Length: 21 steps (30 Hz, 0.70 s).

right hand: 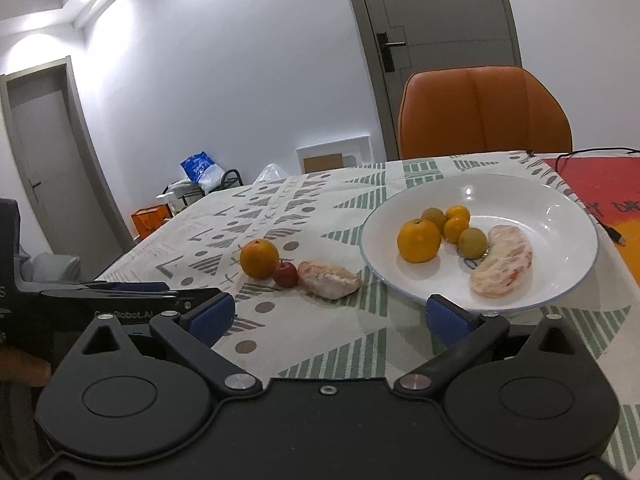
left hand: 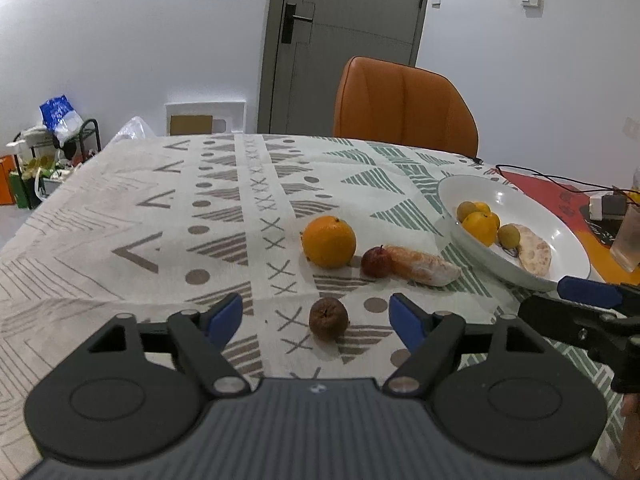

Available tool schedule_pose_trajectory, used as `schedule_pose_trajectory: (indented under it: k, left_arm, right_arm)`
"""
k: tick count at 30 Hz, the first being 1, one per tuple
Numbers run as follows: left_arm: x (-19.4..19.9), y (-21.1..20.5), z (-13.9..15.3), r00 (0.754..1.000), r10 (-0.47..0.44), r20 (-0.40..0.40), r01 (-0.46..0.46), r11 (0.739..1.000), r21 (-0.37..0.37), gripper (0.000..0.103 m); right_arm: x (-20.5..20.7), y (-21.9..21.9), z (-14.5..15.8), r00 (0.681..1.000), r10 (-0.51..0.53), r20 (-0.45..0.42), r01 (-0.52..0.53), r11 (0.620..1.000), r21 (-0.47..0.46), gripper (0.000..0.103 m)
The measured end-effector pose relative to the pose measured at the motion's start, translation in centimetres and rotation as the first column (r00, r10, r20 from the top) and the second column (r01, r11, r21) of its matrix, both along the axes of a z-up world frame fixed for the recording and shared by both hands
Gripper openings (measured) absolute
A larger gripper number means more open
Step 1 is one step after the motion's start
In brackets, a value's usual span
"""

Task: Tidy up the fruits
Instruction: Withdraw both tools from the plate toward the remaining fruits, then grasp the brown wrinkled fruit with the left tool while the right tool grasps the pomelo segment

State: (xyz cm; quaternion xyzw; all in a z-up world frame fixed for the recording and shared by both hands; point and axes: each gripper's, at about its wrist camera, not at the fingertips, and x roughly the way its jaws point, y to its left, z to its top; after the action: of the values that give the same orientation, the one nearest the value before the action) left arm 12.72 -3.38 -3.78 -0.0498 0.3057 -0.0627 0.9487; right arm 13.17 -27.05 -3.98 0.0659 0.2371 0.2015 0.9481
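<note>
My left gripper [left hand: 316, 318] is open, and a small brown wrinkled fruit [left hand: 328, 318] lies on the tablecloth between its fingers. Beyond it lie an orange [left hand: 329, 242], a small red fruit [left hand: 376, 262] and a peeled citrus piece [left hand: 424, 266]. A white plate [left hand: 560, 236] at the right holds several small oranges, two green fruits and another peeled piece. My right gripper [right hand: 330, 316] is open and empty, just before the plate's [right hand: 560, 216] near rim. The same orange [right hand: 259, 258], red fruit [right hand: 286, 274] and peeled piece [right hand: 329, 279] lie left of the plate.
An orange chair [left hand: 404, 108] stands behind the table. Cables [left hand: 560, 180], a small box and a glass [left hand: 630, 240] sit at the far right. The patterned tablecloth [left hand: 160, 220] stretches left. Clutter stands on the floor at the left.
</note>
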Motion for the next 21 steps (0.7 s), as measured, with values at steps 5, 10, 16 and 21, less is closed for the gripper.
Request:
schedule_pose_trajectory:
  k: [5,10,16,21]
  left_arm:
    - [0.8,0.1,-0.9,1.000,-0.011,-0.026,0.011,1.000,-0.025,0.062]
    - [1.3,0.5,-1.5,0.999,-0.024,-0.035,0.022,0.998,-0.055,0.021]
    - [1.3,1.9,-1.3,0.999,-0.008,-0.034,0.005,0.997,-0.073,0.021]
    - [1.3,3.0,-1.2,0.999,0.016,-0.037,-0.019,0.997,-0.078,0.021]
  right_arm:
    - [0.5,0.4,-0.2,1.000,-0.004,-0.018,0.004,1.000,-0.011,0.103]
    - [1.0,0.9,-0.5,0.999,0.003,-0.039,-0.003,1.000,-0.013,0.097]
    - [2.1,2.3,-1.2,0.998,0.005,-0.065,-0.006,1.000,-0.023,0.086]
    - [3.1,3.3,-1.4,0.998,-0.024,-0.065,0.022,0.999,-0.032,0.076]
